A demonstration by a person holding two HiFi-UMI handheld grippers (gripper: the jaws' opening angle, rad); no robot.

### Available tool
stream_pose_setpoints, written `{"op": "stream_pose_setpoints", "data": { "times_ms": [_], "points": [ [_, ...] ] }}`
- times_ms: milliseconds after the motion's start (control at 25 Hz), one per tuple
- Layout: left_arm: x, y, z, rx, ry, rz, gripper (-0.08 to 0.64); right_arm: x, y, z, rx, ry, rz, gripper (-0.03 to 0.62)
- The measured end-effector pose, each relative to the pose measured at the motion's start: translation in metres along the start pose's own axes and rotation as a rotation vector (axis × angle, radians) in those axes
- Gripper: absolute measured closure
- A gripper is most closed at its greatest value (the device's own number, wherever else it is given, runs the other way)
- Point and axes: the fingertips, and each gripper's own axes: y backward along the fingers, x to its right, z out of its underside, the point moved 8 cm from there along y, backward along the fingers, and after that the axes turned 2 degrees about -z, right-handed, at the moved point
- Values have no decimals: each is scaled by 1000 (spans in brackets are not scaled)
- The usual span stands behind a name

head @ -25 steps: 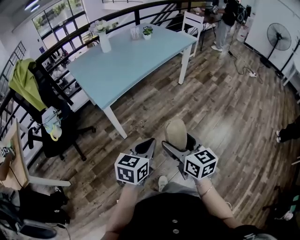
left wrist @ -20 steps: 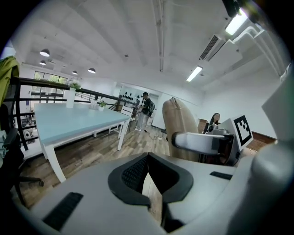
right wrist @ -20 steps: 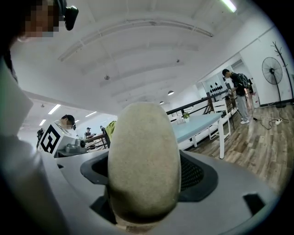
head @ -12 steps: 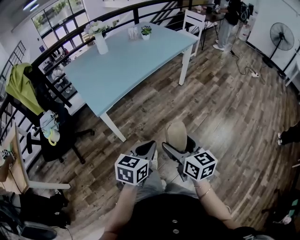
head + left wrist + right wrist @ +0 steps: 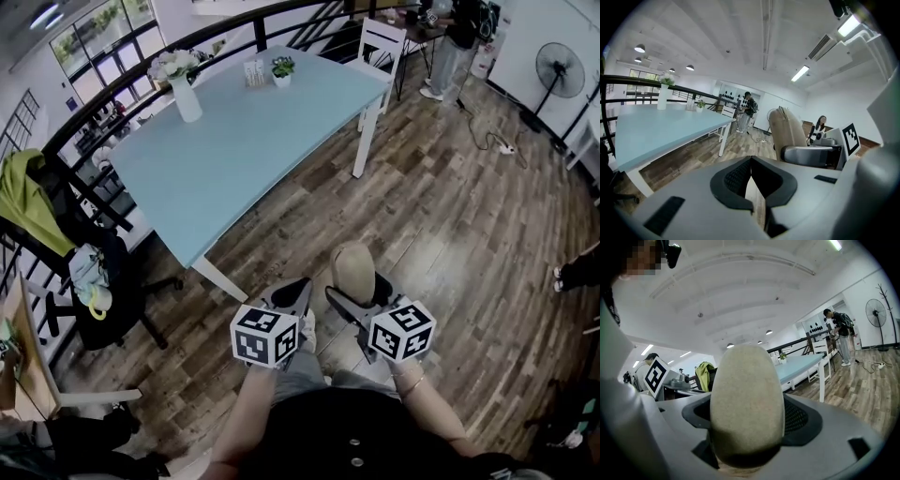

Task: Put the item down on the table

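Closer now, the blue table [image 5: 234, 141] fills upper left; our right gripper [image 5: 356, 289] clamps the tan item [image 5: 353, 267] at lower centre — left gripper [image 5: 298, 295] jaws together, empty. We should reach the tabletop before releasing.

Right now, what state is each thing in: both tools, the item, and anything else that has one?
right tool: shut on the beige item.
beige item: gripped upright over the floor, not yet on the table.
left tool: shut, empty.
table: standing, vase and potted plant at its far end.
green jacket: draped over an office chair.
fan: standing; cannot tell if spinning.
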Motion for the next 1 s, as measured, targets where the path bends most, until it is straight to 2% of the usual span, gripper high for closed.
{"op": "stream_pose_setpoints", "data": {
  "times_ms": [160,680,1000],
  "points": [
    [-34,-25,-28,7,11,-7,542,19,-36,-23,9,3,16,186],
    [-127,-110,-117,28,-29,34,542,82,-152,-90,45,24,60,186],
    [-166,-137,-134,17,-6,35,543,106,-193,-105,31,18,80,186]
  ]
}}
